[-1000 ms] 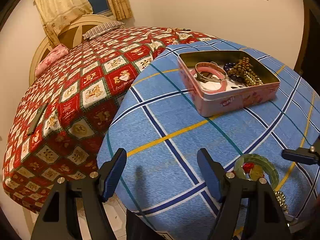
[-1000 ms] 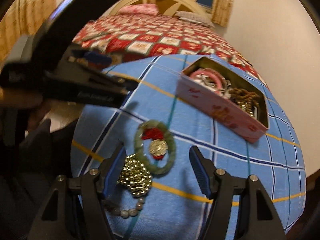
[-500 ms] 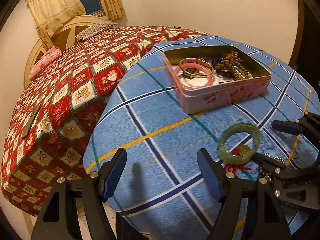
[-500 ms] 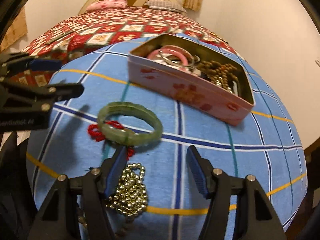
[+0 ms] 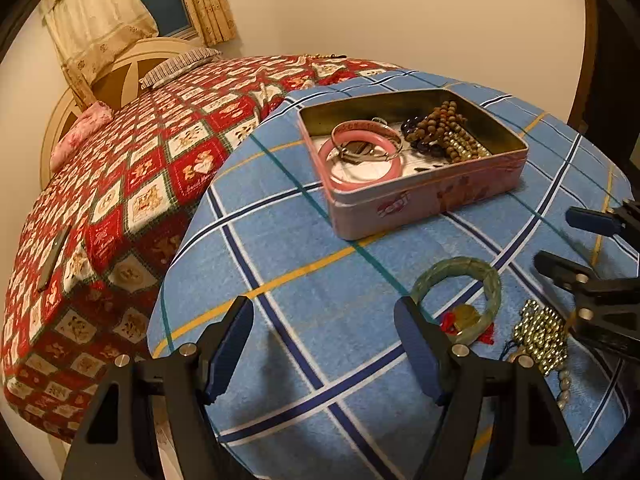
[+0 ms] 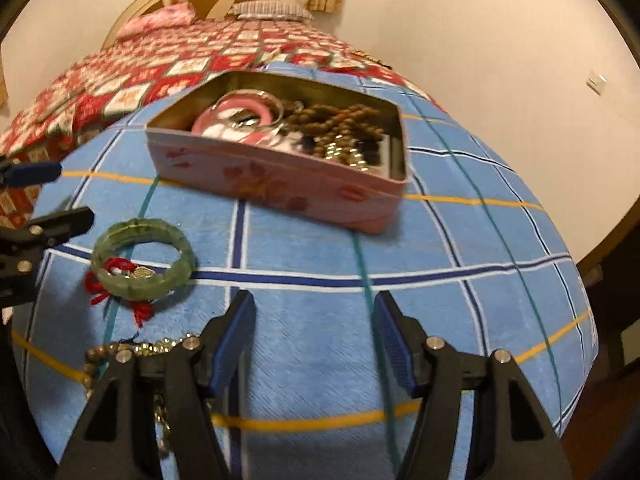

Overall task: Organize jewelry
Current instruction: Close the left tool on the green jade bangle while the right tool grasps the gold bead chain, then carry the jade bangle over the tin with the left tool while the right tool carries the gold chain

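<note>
A pink tin box (image 5: 432, 196) (image 6: 280, 188) stands open on the blue plaid cloth, holding a pink bangle (image 5: 360, 156), a metal bangle and brown bead strings (image 5: 444, 128). A green jade bangle (image 5: 460, 296) (image 6: 144, 264) with a red-tasselled charm lies on the cloth in front of the box. A gold bead strand (image 5: 540, 336) (image 6: 160, 346) lies beside it. My left gripper (image 5: 324, 344) is open and empty, left of the green bangle. My right gripper (image 6: 314, 340) is open and empty, right of the bangle and the beads.
The round table (image 5: 280, 280) with the blue plaid cloth stands against a bed with a red patterned quilt (image 5: 140, 168). A dark flat object (image 5: 54, 258) lies on the quilt. A plain wall (image 5: 360, 12) is behind.
My right gripper has swung right, away from above the green bangle and the beads. My left gripper has moved towards the bangle. The jewelry on the cloth lies where it was.
</note>
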`<move>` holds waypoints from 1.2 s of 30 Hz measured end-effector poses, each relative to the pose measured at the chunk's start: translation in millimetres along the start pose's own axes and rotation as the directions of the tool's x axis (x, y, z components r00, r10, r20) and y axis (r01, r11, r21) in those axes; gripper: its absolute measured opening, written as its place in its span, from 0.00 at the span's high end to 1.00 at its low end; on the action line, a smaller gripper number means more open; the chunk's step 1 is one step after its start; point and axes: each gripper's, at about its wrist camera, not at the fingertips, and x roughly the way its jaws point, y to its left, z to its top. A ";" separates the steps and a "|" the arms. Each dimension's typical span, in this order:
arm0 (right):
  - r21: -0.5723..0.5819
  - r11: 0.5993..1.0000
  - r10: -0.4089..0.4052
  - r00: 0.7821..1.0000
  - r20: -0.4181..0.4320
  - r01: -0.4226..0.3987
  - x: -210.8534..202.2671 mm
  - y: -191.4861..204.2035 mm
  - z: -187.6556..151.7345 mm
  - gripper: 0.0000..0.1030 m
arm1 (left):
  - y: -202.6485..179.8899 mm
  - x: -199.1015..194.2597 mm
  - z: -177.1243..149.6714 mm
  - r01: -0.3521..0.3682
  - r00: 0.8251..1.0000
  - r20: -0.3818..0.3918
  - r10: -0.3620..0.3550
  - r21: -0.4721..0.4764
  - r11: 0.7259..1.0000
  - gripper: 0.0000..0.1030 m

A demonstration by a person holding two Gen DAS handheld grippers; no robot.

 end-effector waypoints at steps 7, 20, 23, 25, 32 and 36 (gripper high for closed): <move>-0.011 0.989 0.146 0.988 0.039 -0.146 -35.9 11.1 -13.3 0.45 | -14.2 0.5 1.9 0.035 0.999 0.018 -0.036 0.029 0.999 0.29; -0.056 0.993 0.105 0.994 -0.041 -0.107 -12.2 21.7 -27.7 0.75 | -26.3 24.0 -0.6 0.136 0.989 -0.054 -0.135 0.022 0.990 0.70; -0.059 0.991 0.116 0.992 -0.041 -0.119 -14.4 22.2 -27.7 0.85 | -26.8 23.3 -2.1 0.146 0.988 -0.053 -0.144 0.025 0.989 0.78; -0.069 0.991 0.112 0.993 -0.037 -0.114 -15.3 25.3 -27.8 0.89 | -27.7 23.0 -2.6 0.162 0.986 -0.054 -0.160 0.028 0.986 0.89; -0.038 0.991 0.126 0.992 -0.011 -0.127 -19.3 20.5 -25.3 0.93 | -29.5 15.4 -1.3 0.166 0.986 -0.033 -0.164 0.047 0.985 0.94; -0.032 0.993 0.118 0.993 0.015 -0.118 -26.3 18.6 -21.9 0.93 | -26.1 2.3 3.2 0.152 0.988 0.005 -0.152 0.049 0.987 0.94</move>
